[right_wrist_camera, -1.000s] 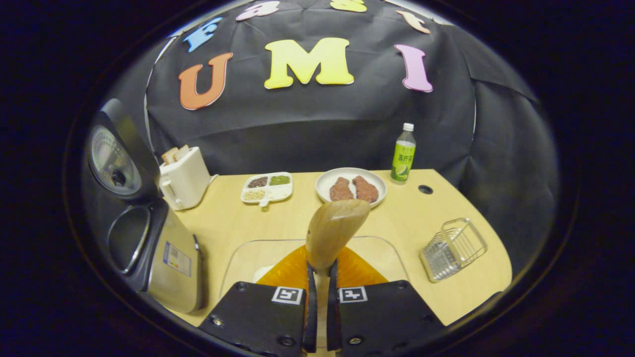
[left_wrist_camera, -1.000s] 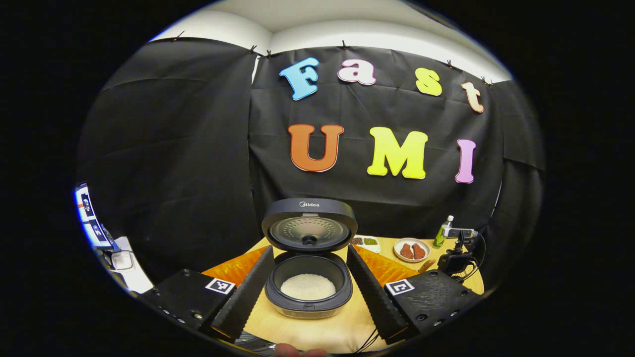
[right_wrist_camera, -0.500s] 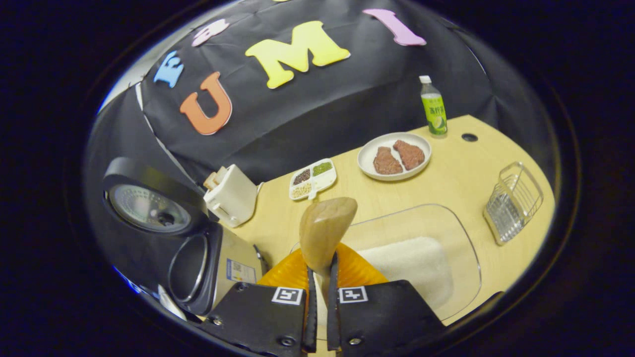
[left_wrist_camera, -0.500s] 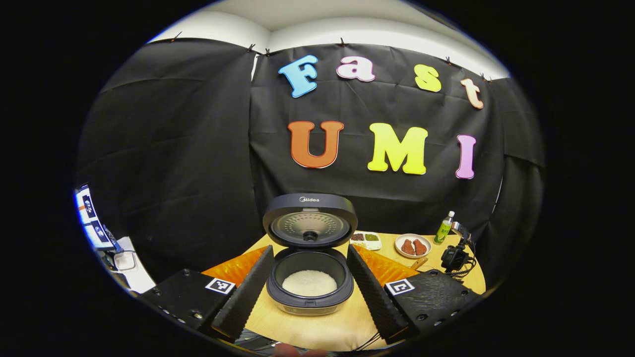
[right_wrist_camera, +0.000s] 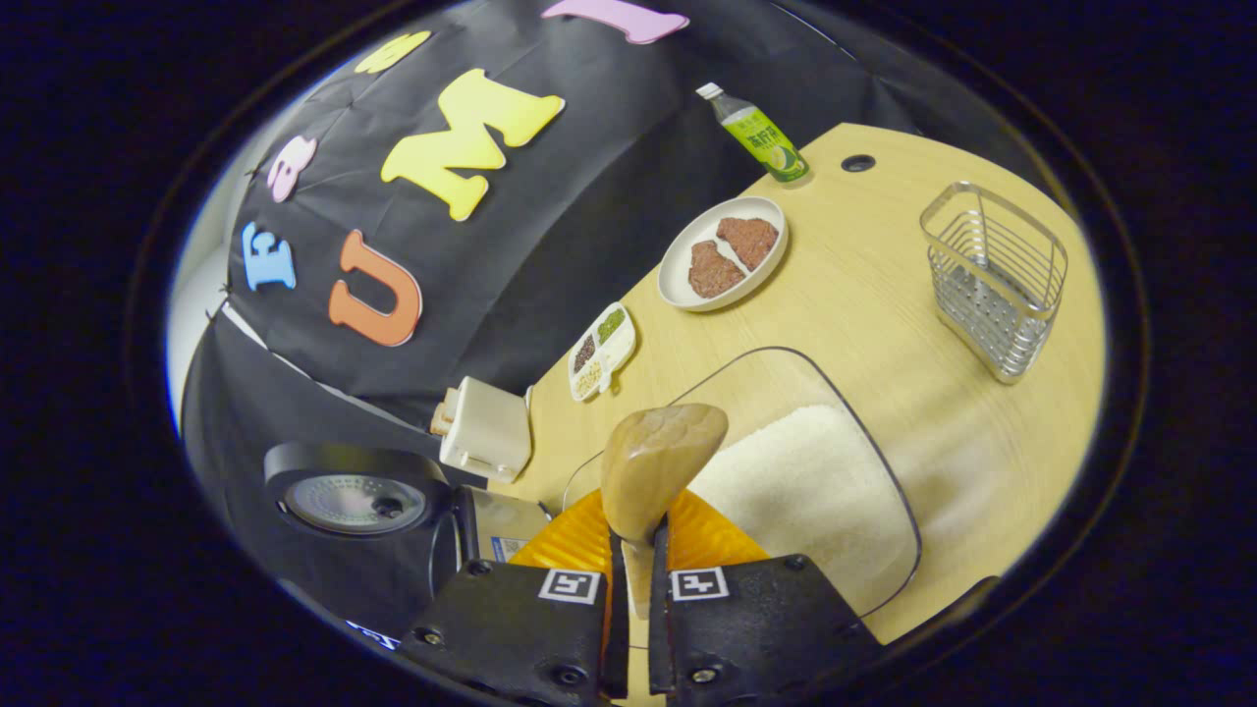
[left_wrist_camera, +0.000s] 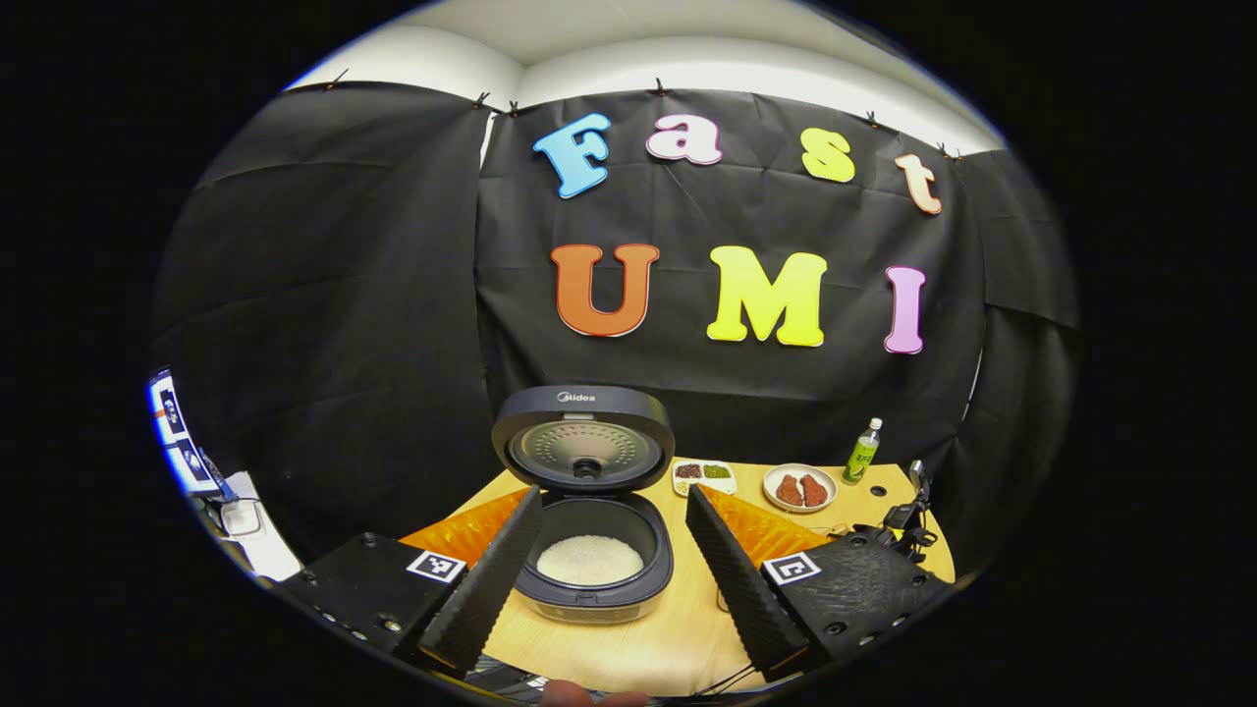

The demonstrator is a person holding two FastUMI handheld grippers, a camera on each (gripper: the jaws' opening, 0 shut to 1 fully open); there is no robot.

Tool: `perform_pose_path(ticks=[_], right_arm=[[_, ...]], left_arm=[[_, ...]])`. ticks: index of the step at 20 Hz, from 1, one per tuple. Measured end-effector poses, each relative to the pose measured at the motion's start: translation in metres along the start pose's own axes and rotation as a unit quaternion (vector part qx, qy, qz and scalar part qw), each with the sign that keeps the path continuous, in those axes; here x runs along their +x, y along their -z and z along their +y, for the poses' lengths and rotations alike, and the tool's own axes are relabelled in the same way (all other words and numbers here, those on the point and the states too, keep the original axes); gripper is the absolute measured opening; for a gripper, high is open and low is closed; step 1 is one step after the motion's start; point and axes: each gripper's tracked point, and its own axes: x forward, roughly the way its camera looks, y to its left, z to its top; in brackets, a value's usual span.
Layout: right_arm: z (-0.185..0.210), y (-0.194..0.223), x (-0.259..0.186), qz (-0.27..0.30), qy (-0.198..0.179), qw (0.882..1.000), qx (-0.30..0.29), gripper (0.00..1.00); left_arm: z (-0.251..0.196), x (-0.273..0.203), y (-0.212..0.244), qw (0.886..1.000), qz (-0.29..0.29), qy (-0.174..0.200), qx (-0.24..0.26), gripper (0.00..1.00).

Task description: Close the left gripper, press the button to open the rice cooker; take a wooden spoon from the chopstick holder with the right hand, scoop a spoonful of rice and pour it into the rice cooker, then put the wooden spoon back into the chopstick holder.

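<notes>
In the right gripper view, the right gripper (right_wrist_camera: 635,628) is nearest, its two fingers clamped on the handle of a wooden spoon (right_wrist_camera: 656,469). The spoon bowl stands up ahead of the fingers, above the near edge of a clear tray (right_wrist_camera: 889,491) that holds a bed of rice (right_wrist_camera: 795,481). The scene is tilted. Left of the tray sits the rice cooker (right_wrist_camera: 393,516), lid raised, seen from the side. Beyond it is a white toaster (right_wrist_camera: 486,432), then a small divided dish (right_wrist_camera: 601,351), a plate (right_wrist_camera: 678,280) with two brown pieces, and a green bottle (right_wrist_camera: 756,135) by the wall. A wire chopstick holder (right_wrist_camera: 994,280) stands on the table (right_wrist_camera: 884,295) to the right, well apart from the spoon.

In the left gripper view, the left gripper (left_wrist_camera: 614,579) has its fingers spread wide, holding nothing. Between them, straight ahead, the cooker (left_wrist_camera: 589,550) faces the camera with its lid up, and here white rice shows in its pot. Farther right are the dish (left_wrist_camera: 703,475), plate (left_wrist_camera: 797,489) and bottle (left_wrist_camera: 863,454)
</notes>
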Motion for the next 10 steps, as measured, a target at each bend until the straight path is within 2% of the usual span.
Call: perform_pose_path(ticks=[7,8,10], right_arm=[[-0.005,-0.042,-0.041,-0.035,-0.02,0.998,0.047,0.13],[-0.002,-0.048,-0.049,-0.037,-0.026,0.997,0.055,0.1],[0.004,-0.061,-0.064,-0.043,-0.036,0.996,0.069,0.13]], left_arm=[[-0.033,0.005,-0.006,1.0,-0.006,0.027,0.002,0.95],[-0.036,0.006,-0.009,0.999,-0.01,0.031,0.001,0.95],[-0.039,0.006,-0.011,0.999,-0.017,0.032,0.001,0.95]])
